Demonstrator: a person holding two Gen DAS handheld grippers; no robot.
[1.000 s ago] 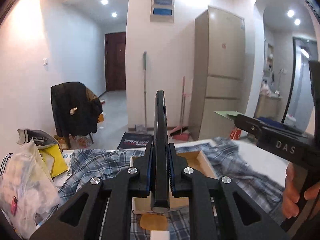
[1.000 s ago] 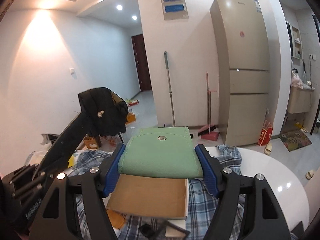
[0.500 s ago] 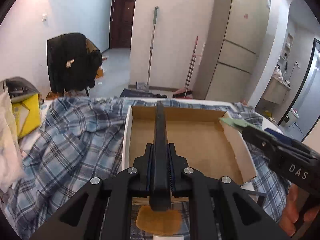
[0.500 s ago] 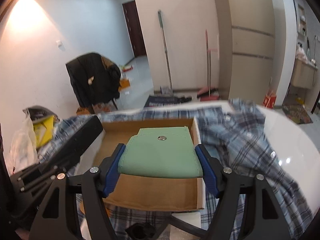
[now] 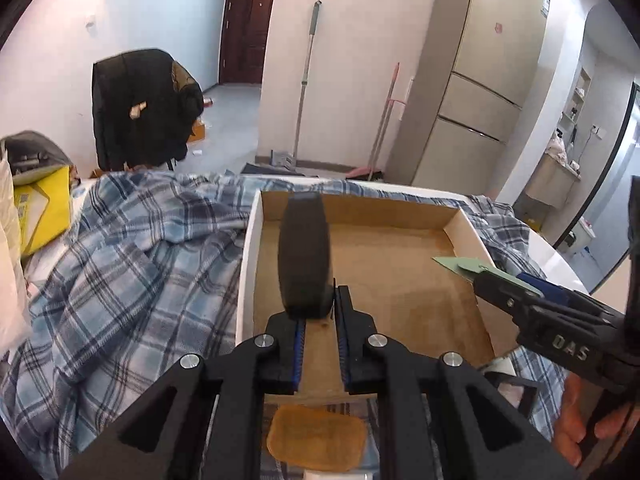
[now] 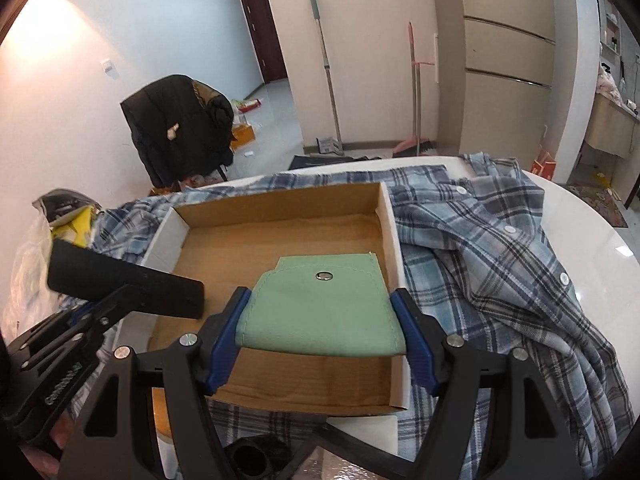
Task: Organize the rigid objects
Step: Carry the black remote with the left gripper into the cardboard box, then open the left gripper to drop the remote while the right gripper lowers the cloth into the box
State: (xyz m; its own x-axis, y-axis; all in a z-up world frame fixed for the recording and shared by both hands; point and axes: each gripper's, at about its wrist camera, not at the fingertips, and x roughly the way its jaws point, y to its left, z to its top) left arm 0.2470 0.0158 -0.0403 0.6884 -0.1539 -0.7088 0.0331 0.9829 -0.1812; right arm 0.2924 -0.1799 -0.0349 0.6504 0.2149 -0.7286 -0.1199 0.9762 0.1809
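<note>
A shallow cardboard box [image 5: 404, 280] [image 6: 280, 236] lies open on a plaid shirt on a white table. My left gripper [image 5: 320, 332] has opened; the flat black slab [image 5: 305, 252] leans tilted against its left pad, over the box's left side. In the right wrist view the slab [image 6: 128, 284] shows at the left, held out by the left gripper. My right gripper [image 6: 322, 336] is shut on a green pouch with a snap [image 6: 324, 304], above the box's right half. The pouch tip [image 5: 460, 266] also shows in the left wrist view.
A blue plaid shirt [image 5: 132, 264] [image 6: 500, 252] is spread around the box. Bags and a yellow item [image 5: 36, 212] lie at the left. A small tan pad [image 5: 316, 438] lies before the box. Behind are a chair with a black coat [image 5: 140, 108], a fridge and brooms.
Both grippers tilted down over the box. My left gripper's jaws opened and the black slab tipped sideways between them. The right gripper kept its hold on the green pouch.
</note>
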